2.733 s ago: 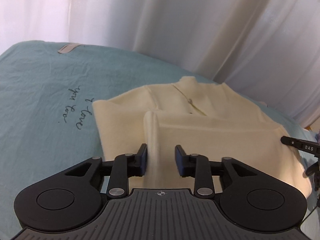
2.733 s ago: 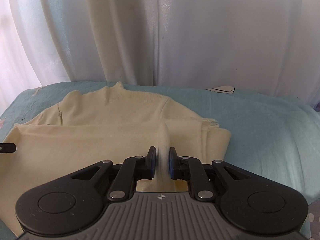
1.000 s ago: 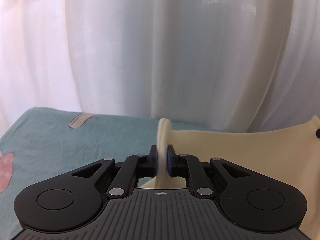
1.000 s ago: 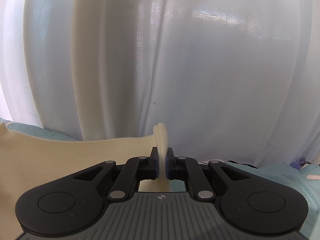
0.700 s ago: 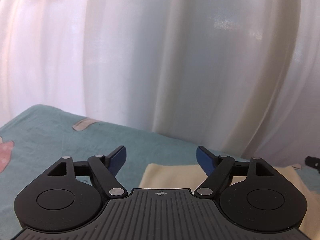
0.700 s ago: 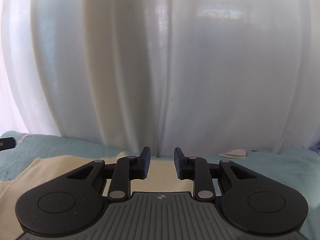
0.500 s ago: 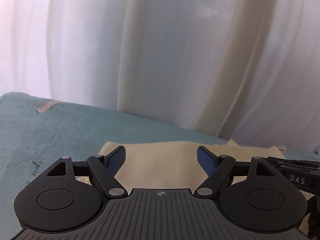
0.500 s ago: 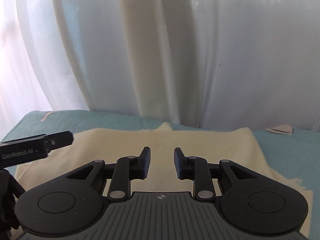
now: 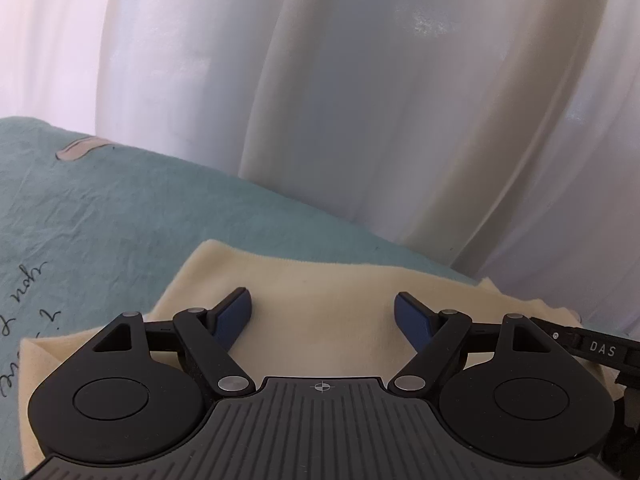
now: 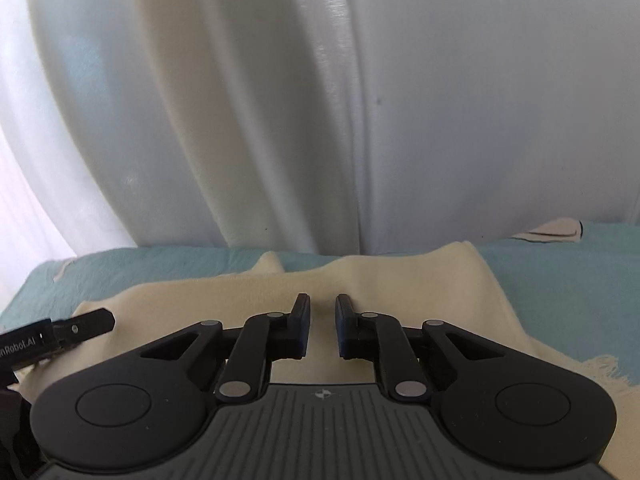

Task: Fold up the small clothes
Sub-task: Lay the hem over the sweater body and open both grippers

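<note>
A cream knit sweater (image 9: 320, 280) lies folded on the teal bedsheet (image 9: 120, 216); it also shows in the right wrist view (image 10: 400, 280). My left gripper (image 9: 322, 304) is wide open and empty, just above the sweater's left part. My right gripper (image 10: 322, 308) is open with a narrow gap, empty, above the sweater's right part. The right gripper's finger shows at the right edge of the left wrist view (image 9: 592, 344). The left gripper's finger shows at the left of the right wrist view (image 10: 60, 334).
White curtains (image 9: 360, 100) hang right behind the bed's far edge. The sheet has black handwriting (image 9: 24, 312) at the left and a printed patch (image 10: 552, 232) at the far right. Bare sheet (image 10: 568, 288) lies on both sides of the sweater.
Both grippers carried the sweater's edge up and over, then opened and let it go. The sweater now lies folded. Since then both grippers have stayed open and shifted slightly over it.
</note>
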Available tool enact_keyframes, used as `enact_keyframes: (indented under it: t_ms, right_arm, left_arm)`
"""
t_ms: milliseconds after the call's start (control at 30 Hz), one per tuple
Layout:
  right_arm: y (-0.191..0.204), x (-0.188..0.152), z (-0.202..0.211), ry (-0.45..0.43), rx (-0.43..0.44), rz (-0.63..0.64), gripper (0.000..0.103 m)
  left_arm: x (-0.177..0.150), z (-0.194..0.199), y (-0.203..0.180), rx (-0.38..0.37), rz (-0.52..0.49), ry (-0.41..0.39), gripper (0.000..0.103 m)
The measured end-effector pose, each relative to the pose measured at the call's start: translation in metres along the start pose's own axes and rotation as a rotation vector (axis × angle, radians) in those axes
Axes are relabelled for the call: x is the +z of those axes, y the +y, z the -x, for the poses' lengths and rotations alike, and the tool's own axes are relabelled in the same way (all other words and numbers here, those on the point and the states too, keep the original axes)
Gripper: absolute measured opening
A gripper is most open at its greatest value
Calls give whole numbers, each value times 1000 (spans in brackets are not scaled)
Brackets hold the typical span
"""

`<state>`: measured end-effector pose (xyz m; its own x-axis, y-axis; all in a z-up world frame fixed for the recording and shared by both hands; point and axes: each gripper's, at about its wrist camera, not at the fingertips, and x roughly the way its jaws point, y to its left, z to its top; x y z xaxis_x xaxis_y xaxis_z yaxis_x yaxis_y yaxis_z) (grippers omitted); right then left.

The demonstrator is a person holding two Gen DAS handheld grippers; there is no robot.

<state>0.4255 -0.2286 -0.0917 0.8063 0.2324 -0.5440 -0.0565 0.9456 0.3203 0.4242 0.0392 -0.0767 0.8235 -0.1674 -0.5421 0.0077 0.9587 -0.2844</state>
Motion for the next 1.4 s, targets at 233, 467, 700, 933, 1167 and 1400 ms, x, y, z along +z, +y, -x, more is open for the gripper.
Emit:
enact_keyframes:
  t_ms: [233,467,700,933,1167,1400]
  right_arm:
    - [-59,-21,53,-48,31,-188,16]
    - [-87,-46,116,-92,-264,-86,20]
    - [-83,-73,185,-87,-177,-130,26]
    - [-54,-81,203,-25,-45,-143,27]
    - [5,-81,200,21,140,-66,27]
    - [61,-98,176,135,244,14,27]
  left_arm:
    - [0,0,3,-16,20,-5,84]
    - [-1,-1,5,-20,27,-7,85]
    - [-4,19,8,-9,28,-10,82]
    - [-25,99,23,121,-54,8,86]
    - [-49,149,68,244,-9,43,89]
    - [-44,140,117,-58,386,107,86]
